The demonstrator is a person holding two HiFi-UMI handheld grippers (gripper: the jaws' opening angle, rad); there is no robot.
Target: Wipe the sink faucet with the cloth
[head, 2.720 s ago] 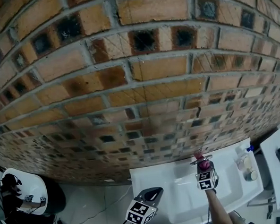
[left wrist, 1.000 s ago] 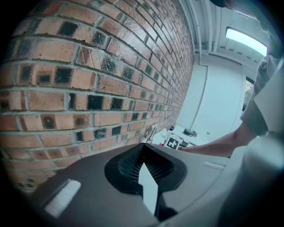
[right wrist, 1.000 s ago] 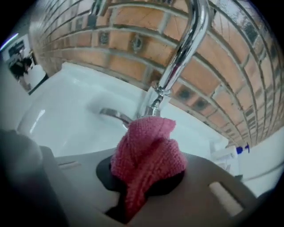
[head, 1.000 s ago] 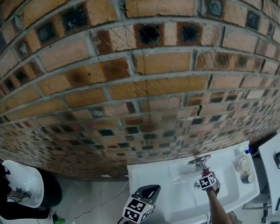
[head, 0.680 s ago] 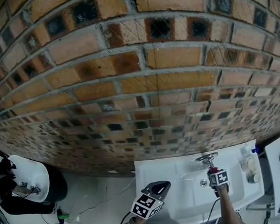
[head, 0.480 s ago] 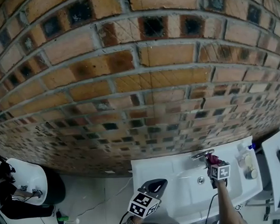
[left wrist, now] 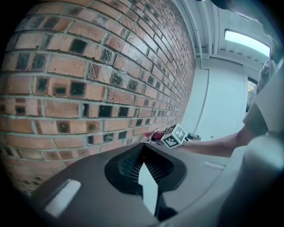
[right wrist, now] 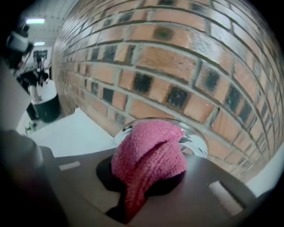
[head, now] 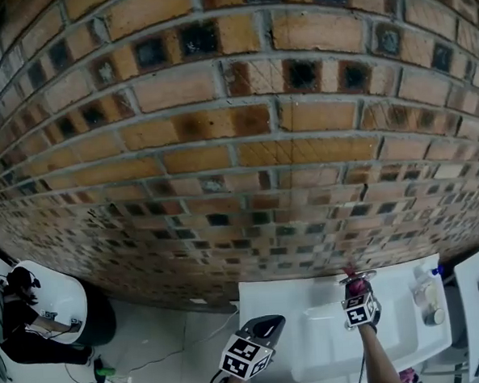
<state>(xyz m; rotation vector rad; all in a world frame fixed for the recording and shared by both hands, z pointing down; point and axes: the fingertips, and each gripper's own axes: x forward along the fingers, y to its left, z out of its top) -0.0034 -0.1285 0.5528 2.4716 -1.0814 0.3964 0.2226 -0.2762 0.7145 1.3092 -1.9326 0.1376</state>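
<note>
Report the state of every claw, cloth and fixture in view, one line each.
right claw, shut on the cloth
left claw, shut, nothing between its jaws, held off to the left of the faucet
cloth, pink, bunched up, its front end against the faucet
faucet, chrome top partly covered by the cloth, no running water to be seen
</note>
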